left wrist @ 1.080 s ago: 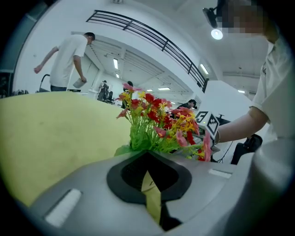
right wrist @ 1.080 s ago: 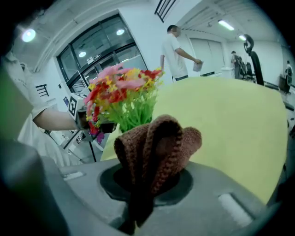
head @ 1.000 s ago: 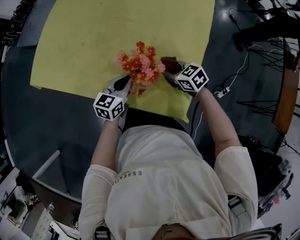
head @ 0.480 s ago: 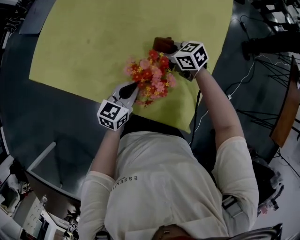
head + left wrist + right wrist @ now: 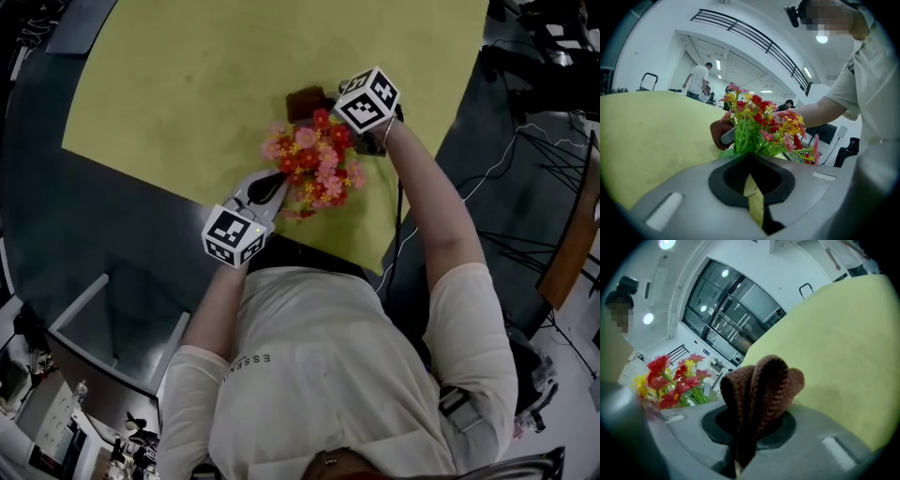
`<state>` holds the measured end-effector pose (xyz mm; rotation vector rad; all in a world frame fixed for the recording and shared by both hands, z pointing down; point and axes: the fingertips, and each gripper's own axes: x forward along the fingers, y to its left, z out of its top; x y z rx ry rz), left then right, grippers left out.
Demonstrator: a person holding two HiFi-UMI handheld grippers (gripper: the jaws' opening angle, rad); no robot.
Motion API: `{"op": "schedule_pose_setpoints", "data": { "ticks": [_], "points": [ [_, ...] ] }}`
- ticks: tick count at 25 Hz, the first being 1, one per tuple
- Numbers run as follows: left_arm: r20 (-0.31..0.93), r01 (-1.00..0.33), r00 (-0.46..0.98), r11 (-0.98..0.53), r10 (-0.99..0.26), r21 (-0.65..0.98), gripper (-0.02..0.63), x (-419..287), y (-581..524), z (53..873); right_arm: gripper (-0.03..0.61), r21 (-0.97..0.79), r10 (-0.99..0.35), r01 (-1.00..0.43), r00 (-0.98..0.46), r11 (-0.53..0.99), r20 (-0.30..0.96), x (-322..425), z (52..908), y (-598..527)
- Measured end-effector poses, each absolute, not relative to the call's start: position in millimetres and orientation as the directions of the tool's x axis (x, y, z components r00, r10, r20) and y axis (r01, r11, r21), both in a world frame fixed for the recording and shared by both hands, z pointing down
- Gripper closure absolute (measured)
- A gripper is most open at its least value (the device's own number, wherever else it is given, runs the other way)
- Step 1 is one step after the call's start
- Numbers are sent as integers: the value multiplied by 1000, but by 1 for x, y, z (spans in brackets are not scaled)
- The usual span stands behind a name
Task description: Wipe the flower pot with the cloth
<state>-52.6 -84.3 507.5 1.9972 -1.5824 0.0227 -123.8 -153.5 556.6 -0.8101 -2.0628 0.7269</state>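
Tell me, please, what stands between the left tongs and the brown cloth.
The bunch of red, pink and yellow flowers stands between left tongs and brown cloth, in the head view.

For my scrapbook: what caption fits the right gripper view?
Right tool pinches a brown cloth beside red flowers.

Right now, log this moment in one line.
left gripper: shut, tips under flowers; right gripper: shut on brown cloth, far side of flowers
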Motion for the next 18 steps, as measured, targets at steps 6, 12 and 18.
{"op": "schedule_pose_setpoints", "data": {
  "ticks": [6, 12, 18],
  "points": [
    [358, -894, 278, -105, -891, 435, 600, -58, -81, 508, 533, -770, 784, 264, -436, 581, 442, -113, 553, -149],
    [360, -893, 296, -123, -885, 432, 600, -50, -83, 508, 532, -775, 742, 211, -514, 596, 431, -77, 549, -168],
    [363, -886, 315, -135, -877, 443, 600, -50, -76, 508, 532, -798, 655, 119, -649, 590, 387, -45, 538, -176]
  ]
}}
